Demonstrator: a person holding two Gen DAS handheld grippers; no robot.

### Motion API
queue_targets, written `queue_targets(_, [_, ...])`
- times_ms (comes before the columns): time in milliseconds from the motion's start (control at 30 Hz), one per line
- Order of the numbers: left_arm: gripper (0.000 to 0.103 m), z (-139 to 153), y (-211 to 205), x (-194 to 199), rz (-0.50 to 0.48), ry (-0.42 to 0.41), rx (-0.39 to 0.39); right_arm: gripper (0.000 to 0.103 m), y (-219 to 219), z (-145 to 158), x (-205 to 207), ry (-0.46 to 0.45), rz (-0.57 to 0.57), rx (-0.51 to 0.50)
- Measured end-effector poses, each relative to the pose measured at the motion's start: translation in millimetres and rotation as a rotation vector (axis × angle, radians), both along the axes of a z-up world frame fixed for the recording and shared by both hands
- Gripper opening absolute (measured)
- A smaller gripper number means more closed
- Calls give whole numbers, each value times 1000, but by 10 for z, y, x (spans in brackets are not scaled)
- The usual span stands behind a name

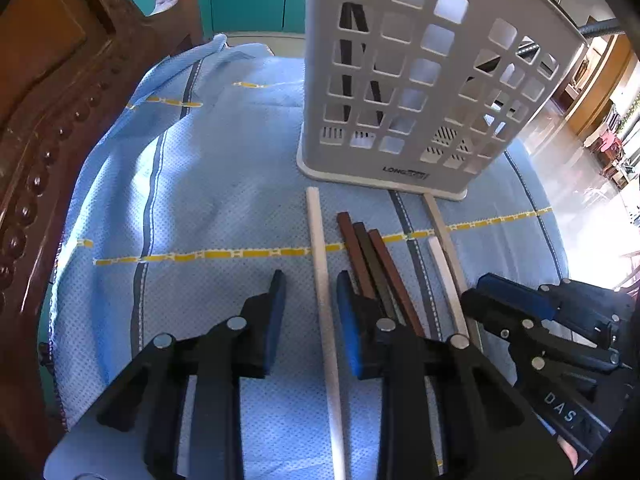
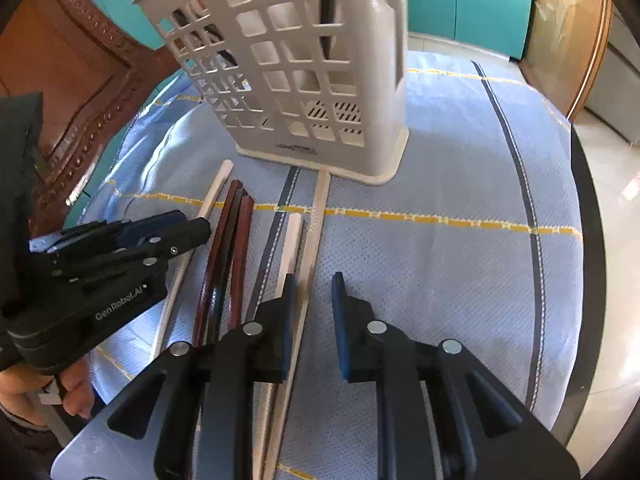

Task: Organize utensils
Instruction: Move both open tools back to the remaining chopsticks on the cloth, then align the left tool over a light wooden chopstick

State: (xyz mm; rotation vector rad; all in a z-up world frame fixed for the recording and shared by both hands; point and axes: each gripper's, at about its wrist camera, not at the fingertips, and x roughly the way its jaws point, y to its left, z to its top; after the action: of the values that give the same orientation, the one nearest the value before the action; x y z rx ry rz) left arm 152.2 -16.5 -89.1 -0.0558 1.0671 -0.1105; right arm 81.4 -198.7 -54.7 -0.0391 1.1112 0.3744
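Note:
A white perforated utensil holder [image 1: 420, 80] stands on a blue cloth [image 1: 200, 200], with dark chopsticks inside it. Several chopsticks lie in front of it: a white one [image 1: 324, 300], three dark brown ones [image 1: 372, 264], and two more pale ones [image 1: 444, 256]. My left gripper [image 1: 310, 312] is open, with the white chopstick lying between its fingers. My right gripper [image 2: 312, 316] is open, with a pale chopstick [image 2: 310, 256] lying between its fingers. The holder [image 2: 304, 72] and the brown chopsticks [image 2: 228, 248] also show in the right wrist view.
A carved wooden chair back [image 1: 52, 100] stands at the left. The dark table edge [image 2: 588, 240] curves at the right, with shiny floor beyond. Teal cabinets [image 2: 468, 4] stand behind.

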Motion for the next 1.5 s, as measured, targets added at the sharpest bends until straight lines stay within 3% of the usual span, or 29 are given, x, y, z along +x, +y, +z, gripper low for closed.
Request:
queue_targets(200, [27,20,82,37,10,7,-5,17,36,-39,-2,20,52,-90])
queue_targets(567, [29,26,37,45,4,-11,41,28,40,-59,35,-73,-30,-72])
queue_targets(700, [32,27,-6,48,-1,-21,65,27,189,-82,25,-117,-16,-148])
queue_targets(733, [33,26,-22,44,-3,-24,73,26,200,-88,21,-120,-11,-149])
queue_targets(800, [34,23,-40,38,-6,-30,86,11,205,-91,23,-113,-2,-131])
queue_targets(967, [34,21,-58,22,-7,-33,87,9,153,-75,28,-87,21,-112])
queue_targets(1200, [34,21,-77,2,-9,-33,90,9,12,-45,25,-76,31,-133])
queue_targets(1367, [35,19,-68,9,-8,-34,94,20,19,-53,30,-80,6,-136])
queue_targets(1500, [35,22,-106,-4,-10,-40,104,19,116,-75,-2,-107,14,-165])
